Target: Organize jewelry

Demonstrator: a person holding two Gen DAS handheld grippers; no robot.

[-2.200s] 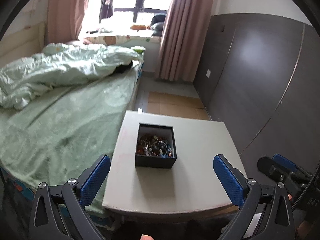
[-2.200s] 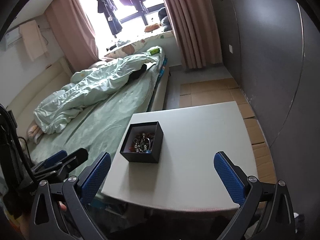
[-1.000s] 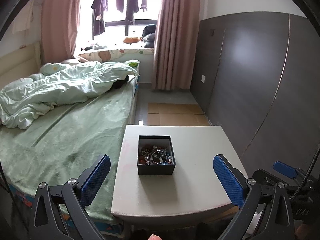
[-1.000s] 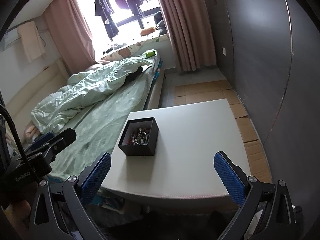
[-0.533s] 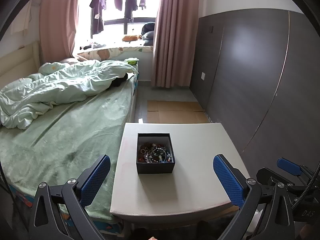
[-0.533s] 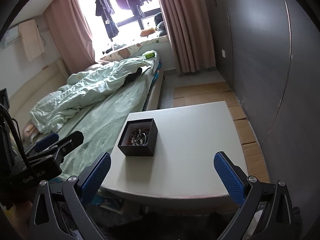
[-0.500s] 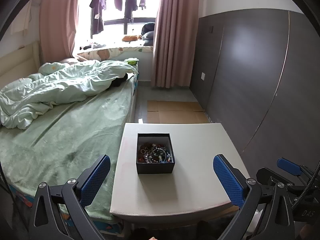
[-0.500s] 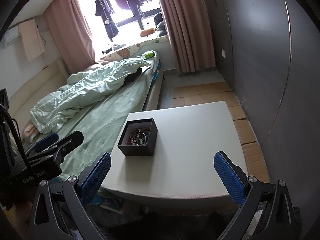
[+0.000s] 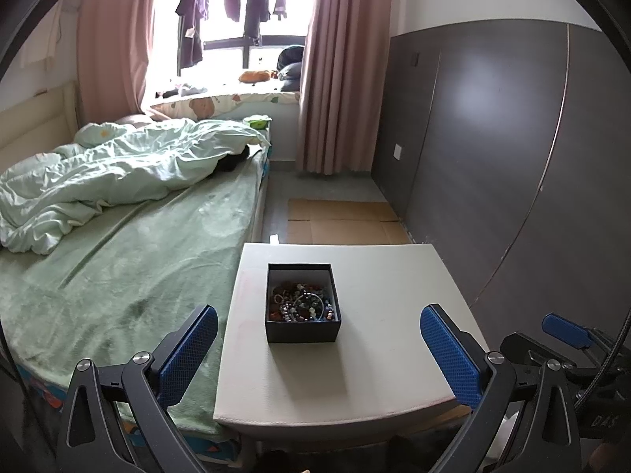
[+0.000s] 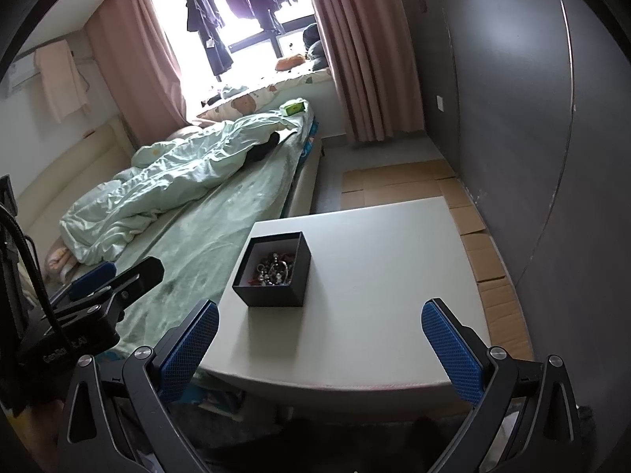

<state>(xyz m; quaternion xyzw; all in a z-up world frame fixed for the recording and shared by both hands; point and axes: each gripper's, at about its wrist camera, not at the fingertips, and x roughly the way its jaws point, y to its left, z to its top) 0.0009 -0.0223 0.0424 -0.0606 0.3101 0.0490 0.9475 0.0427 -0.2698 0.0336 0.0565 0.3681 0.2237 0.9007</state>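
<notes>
A black box (image 9: pixel 302 302) of tangled jewelry (image 9: pixel 303 302) sits on the white worktop (image 9: pixel 378 358), toward its left edge beside the bed (image 9: pixel 118 276). The left hand-held gripper (image 9: pixel 318 349) and right hand-held gripper (image 10: pixel 320 345) hover before the near edge, both spread wide and holding nothing.
</notes>
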